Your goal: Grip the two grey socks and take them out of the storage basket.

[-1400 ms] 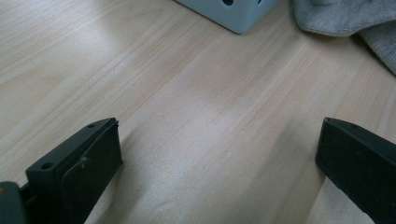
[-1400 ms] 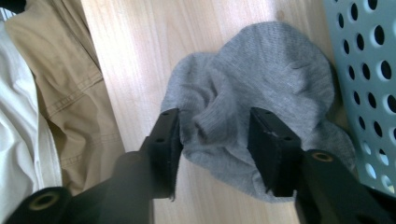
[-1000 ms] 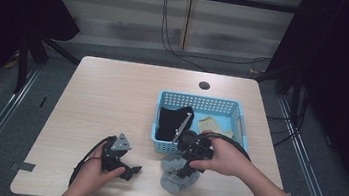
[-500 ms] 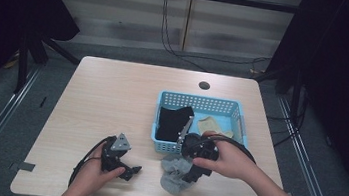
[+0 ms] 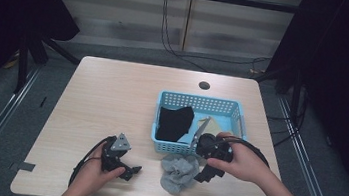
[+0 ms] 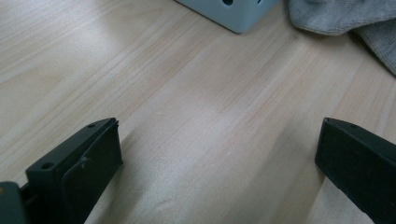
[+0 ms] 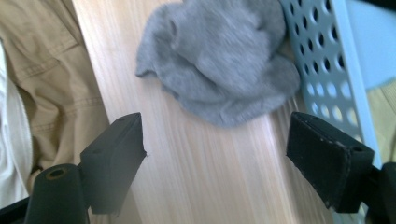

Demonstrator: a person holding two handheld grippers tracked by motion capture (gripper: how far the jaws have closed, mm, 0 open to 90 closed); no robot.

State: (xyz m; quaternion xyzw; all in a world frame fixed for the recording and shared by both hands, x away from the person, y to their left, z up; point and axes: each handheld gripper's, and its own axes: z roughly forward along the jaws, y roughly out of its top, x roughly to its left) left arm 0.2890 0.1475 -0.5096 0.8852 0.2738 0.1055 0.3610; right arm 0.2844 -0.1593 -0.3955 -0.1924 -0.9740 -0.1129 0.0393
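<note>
My right tongs (image 5: pixel 202 174), jaws just spread and empty, hover at three o'clock of the grey sock (image 5: pixel 178 171). My left tongs (image 5: pixel 129 171) rest open on the surface (image 5: pixel 112 95), at nine o'clock.

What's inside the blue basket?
Inside the blue basket lie a black cloth on one side and a tan cloth beside it. Whatever lies under them is covered.
</note>
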